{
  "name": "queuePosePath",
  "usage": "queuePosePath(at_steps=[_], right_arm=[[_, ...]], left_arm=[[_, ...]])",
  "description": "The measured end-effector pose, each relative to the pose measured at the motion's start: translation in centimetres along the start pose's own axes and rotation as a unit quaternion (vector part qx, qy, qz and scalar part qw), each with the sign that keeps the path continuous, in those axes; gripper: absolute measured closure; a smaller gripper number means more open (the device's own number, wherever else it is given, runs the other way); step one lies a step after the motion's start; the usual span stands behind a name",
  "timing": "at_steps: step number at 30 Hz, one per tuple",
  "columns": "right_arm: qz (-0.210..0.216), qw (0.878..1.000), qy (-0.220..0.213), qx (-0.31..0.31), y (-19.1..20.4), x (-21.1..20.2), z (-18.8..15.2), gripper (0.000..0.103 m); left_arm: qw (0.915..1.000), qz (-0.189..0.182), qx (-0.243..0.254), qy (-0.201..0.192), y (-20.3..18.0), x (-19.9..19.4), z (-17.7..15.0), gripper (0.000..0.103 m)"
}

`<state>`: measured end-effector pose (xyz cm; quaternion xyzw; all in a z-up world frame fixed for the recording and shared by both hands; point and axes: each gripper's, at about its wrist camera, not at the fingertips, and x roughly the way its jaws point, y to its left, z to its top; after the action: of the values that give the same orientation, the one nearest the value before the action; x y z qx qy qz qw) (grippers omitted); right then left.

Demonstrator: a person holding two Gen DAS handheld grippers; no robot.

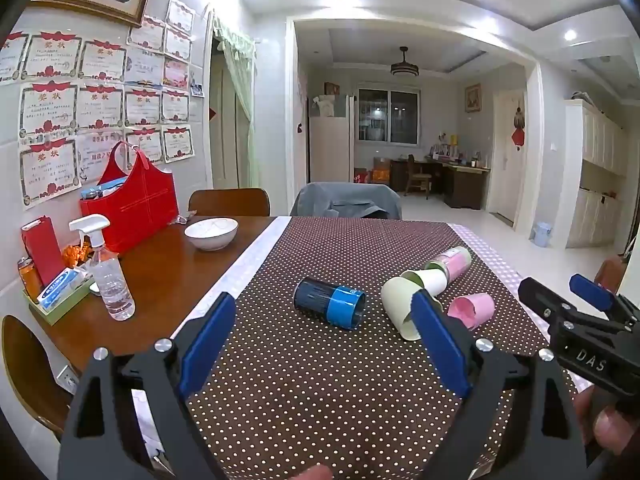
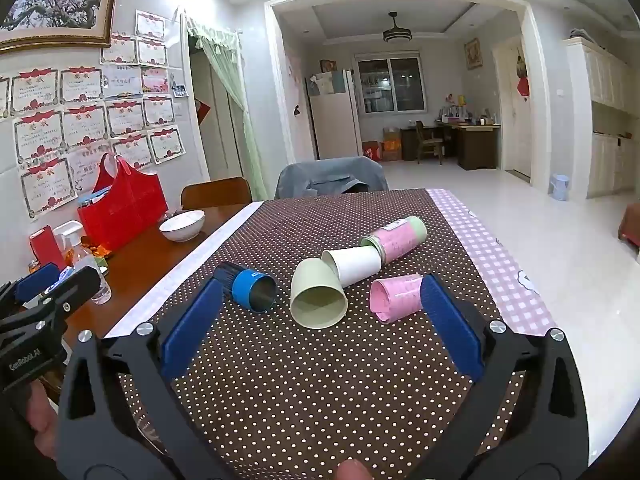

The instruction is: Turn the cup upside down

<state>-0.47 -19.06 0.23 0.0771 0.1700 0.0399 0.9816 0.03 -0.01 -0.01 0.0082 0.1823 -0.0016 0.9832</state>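
Note:
Several cups lie on their sides on the brown dotted cloth (image 1: 320,380): a black and blue cup (image 1: 329,303) (image 2: 250,286), a pale green cup (image 1: 400,308) (image 2: 318,296), a white cup (image 2: 352,265) (image 1: 426,280), a pink cup (image 1: 472,309) (image 2: 394,294), and a pink and green tumbler (image 1: 450,262) (image 2: 396,240). My left gripper (image 1: 324,324) is open and empty, short of the cups. My right gripper (image 2: 320,312) is open and empty, short of the green cup; it also shows in the left wrist view (image 1: 560,288).
On the bare wood at left stand a white bowl (image 1: 211,232), a spray bottle (image 1: 110,276), a red bag (image 1: 132,204) and a tray of small items (image 1: 56,300). Chairs (image 1: 346,200) stand at the far table edge. A pink checked cloth (image 2: 492,256) covers the right side.

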Motion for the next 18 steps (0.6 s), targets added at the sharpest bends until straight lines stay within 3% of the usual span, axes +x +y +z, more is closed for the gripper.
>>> queuePosePath(at_steps=[8,14,18], right_arm=[[0.0,1.0,-0.002,0.001,-0.1,-0.2,0.1,0.006],[0.0,1.0,-0.005,-0.004,0.8,-0.8,2.4,0.006],[0.001,1.0,-0.012,-0.002,0.1,-1.3,1.1,0.006]], left_arm=[[1.0,0.0,0.002,-0.002,0.0,0.3,0.1,0.015],[1.0,-0.005,-0.002,-0.005,-0.3,-0.3,0.3,0.015],[0.9999,-0.007,-0.004,-0.009,-0.3,-0.5,-0.1,0.015]])
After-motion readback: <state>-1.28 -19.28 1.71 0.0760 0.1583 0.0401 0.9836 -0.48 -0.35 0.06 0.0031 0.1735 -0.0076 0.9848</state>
